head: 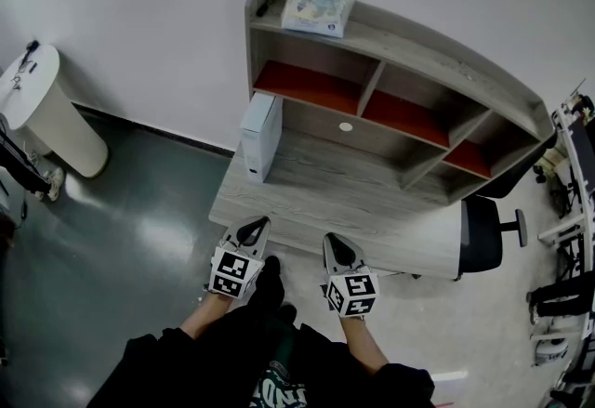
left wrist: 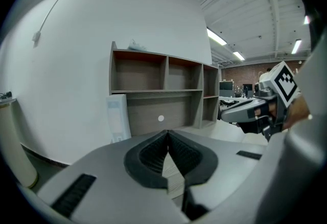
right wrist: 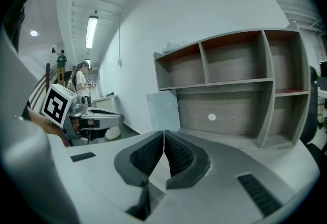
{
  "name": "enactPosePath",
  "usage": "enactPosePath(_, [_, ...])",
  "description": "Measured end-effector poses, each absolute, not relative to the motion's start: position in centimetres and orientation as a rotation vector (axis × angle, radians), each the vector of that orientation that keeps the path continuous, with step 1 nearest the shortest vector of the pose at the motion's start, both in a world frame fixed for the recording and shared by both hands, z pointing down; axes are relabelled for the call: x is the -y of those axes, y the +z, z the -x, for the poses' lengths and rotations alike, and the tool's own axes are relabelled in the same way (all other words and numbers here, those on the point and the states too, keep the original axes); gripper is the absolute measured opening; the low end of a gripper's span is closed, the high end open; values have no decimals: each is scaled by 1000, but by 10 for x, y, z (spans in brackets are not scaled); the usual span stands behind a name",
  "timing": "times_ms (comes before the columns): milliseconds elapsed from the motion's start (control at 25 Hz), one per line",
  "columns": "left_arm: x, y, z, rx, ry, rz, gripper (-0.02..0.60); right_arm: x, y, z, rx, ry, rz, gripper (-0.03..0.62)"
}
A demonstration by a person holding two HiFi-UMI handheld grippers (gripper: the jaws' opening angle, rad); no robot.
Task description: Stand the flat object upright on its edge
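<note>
A flat white box (head: 260, 135) stands upright on its edge at the left end of the wooden desk (head: 372, 211), against the side of the shelf unit; it also shows as the pale box (left wrist: 117, 116) and the box (right wrist: 163, 109) in the gripper views. My left gripper (head: 253, 231) and right gripper (head: 337, 248) hover side by side over the desk's near edge, well short of the box. The left gripper (left wrist: 167, 133) has its jaws shut with nothing between them. The right gripper (right wrist: 163, 133) is likewise shut and holds nothing.
A shelf unit (head: 400, 81) with red-backed compartments stands at the back of the desk, with a tissue pack (head: 319, 8) on top. A black office chair (head: 483, 234) is at the desk's right end. A white cylindrical bin (head: 51, 113) stands on the floor to the left.
</note>
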State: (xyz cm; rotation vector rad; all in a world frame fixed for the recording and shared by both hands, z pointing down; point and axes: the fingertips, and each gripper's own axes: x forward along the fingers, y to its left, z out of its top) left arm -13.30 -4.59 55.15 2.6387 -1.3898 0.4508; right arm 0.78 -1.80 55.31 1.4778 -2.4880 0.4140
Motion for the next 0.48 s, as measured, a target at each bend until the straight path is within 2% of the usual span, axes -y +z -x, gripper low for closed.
enactPosePath(480, [50, 557, 135, 1383, 453, -2622, 14, 20, 554, 5, 2509, 412, -1422, 35])
